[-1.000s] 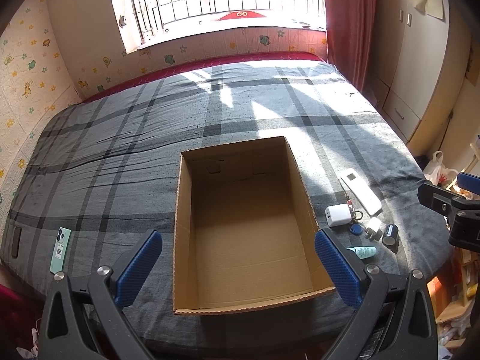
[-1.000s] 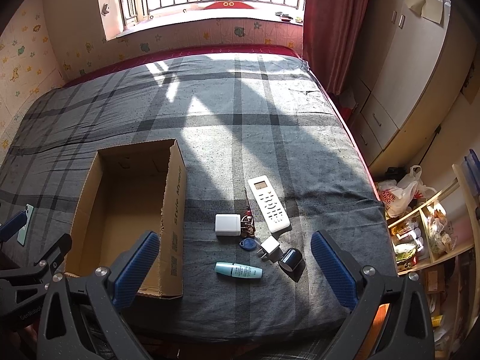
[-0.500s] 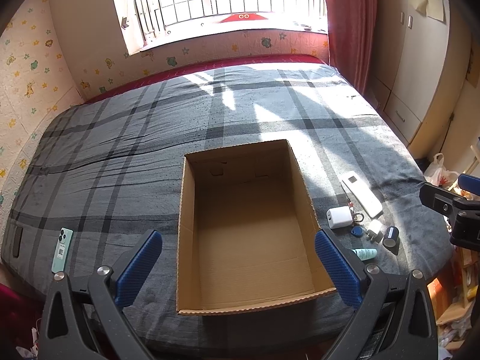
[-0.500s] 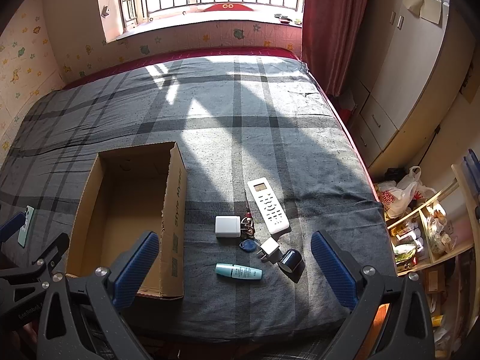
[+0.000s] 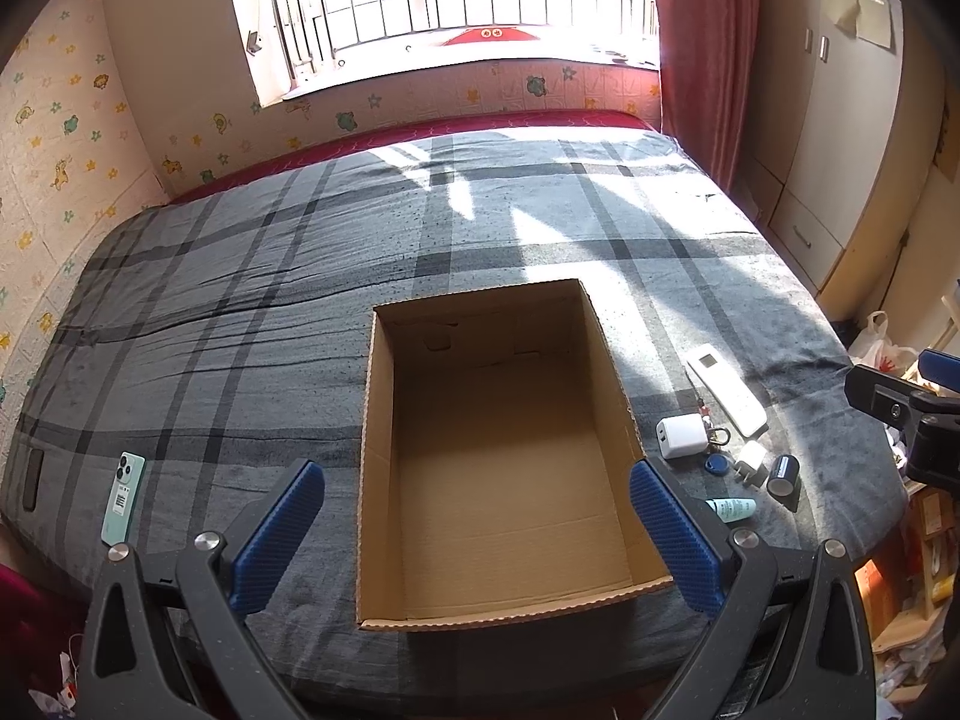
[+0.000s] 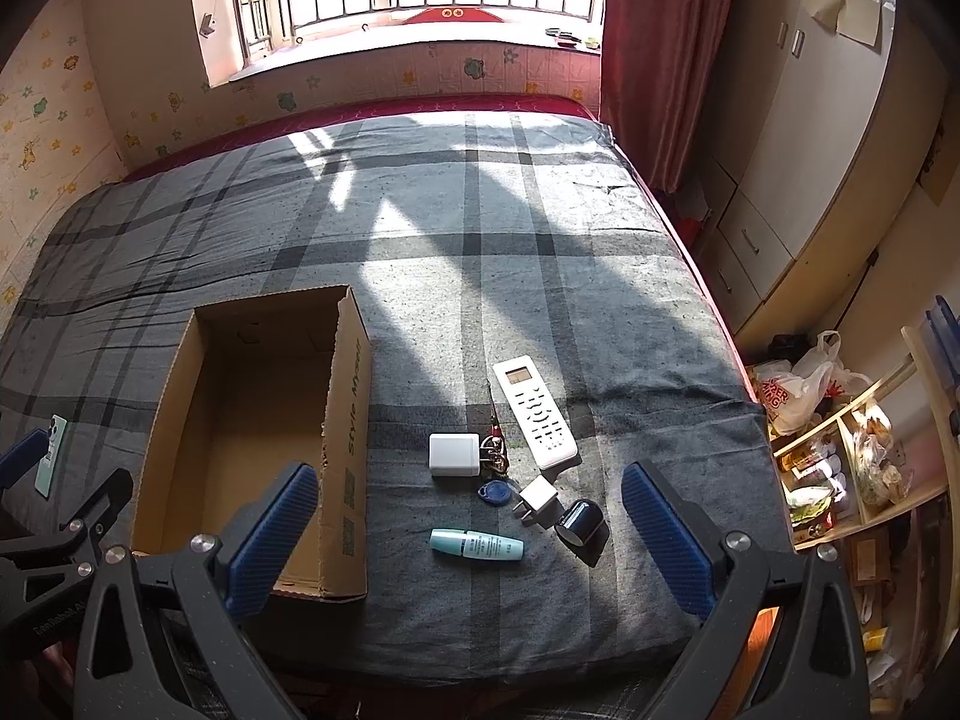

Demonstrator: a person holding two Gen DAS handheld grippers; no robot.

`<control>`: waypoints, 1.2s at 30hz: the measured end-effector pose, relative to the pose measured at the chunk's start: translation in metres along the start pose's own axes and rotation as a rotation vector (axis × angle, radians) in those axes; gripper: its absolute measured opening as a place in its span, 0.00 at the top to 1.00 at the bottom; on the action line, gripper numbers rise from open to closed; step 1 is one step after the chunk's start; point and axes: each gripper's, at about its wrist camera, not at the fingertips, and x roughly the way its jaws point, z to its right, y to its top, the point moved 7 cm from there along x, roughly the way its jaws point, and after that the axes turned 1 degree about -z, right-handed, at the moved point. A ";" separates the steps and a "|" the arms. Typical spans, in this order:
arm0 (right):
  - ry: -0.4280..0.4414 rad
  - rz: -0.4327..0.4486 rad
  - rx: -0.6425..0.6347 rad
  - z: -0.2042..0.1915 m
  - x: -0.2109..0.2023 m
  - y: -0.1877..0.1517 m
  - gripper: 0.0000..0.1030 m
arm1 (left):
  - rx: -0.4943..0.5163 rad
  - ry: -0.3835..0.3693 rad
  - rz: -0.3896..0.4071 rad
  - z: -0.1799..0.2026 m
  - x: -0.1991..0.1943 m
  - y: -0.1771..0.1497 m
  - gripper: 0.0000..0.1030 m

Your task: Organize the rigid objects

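hovering with fingers spread, both grippers face a cardboard box (image 5: 498,456); phone (image 5: 122,498) lies left, remote (image 6: 535,411) right.

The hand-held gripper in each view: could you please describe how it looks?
The left hand-held gripper and the right hand-held gripper look alike: black matte plastic frames with triangular cut-outs, silver round bolts at the joints, and two fingers faced with blue textured pads. No cables or sleeves show.

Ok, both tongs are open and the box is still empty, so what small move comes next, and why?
Probably lower the right tongs onto the teal tube. It lies nearest, centred between the open fingers, apart from the other items, and the cardboard box sits just to its left, with nothing inside it.
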 end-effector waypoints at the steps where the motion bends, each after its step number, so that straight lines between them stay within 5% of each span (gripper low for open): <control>1: 0.000 0.001 0.000 0.000 0.000 0.000 0.00 | 0.000 0.000 -0.001 -0.001 0.001 0.000 0.00; 23: -0.008 -0.003 0.005 0.001 0.008 0.001 0.00 | -0.013 -0.023 -0.002 -0.015 0.015 -0.002 0.00; 36: -0.028 -0.042 0.027 0.012 0.040 -0.001 0.00 | -0.049 0.007 -0.051 -0.061 0.073 -0.019 0.00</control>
